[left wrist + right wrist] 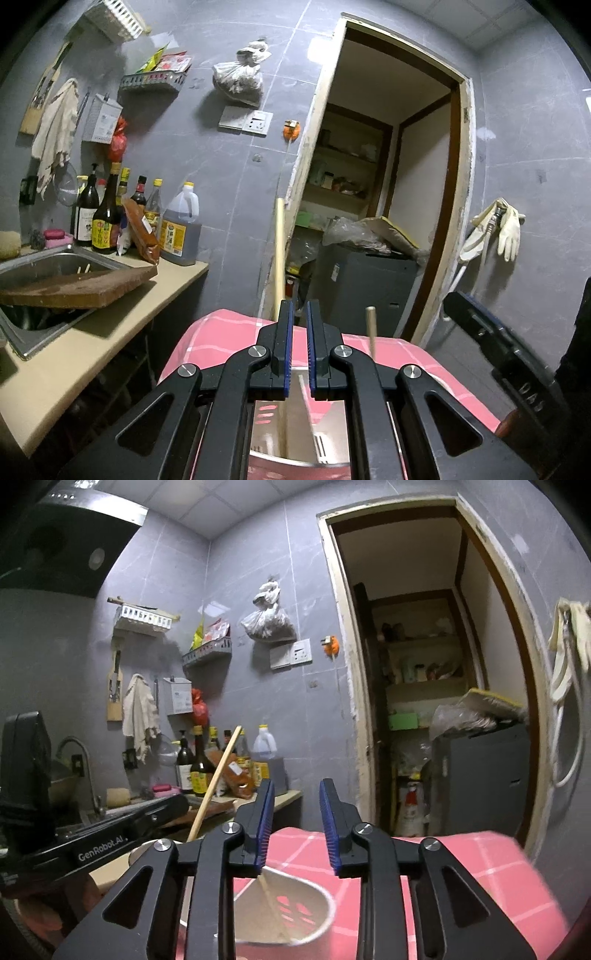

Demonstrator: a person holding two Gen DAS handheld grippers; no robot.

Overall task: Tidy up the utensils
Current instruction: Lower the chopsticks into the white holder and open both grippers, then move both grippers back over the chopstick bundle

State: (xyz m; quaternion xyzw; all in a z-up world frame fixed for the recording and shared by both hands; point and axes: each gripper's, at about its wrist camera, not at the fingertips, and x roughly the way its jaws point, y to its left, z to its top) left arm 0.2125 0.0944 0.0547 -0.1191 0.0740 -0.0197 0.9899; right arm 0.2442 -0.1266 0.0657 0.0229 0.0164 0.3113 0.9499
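A beige slotted utensil holder (295, 890) stands on a pink checked cloth (461, 860), just under both grippers. My right gripper (297, 790) is open above it, with nothing between its blue pads. A thin chopstick (273, 904) leans inside the holder below them. My left gripper (300, 306) has its jaws almost together, and I see nothing between the pads. A long pale chopstick (279, 258) rises from the holder (332, 417) behind its left finger. A second chopstick (371, 328) pokes up to its right. In the right wrist view the left gripper (177, 806) reaches in beside the long chopstick (214, 782).
On the left, a wooden board (81, 288) lies across a steel sink (37, 266). Sauce bottles (107, 221) and an oil jug (181, 229) stand on the counter (110, 332). Ahead is an open doorway with a dark cabinet (369, 280). Rubber gloves (506, 229) hang on the right wall.
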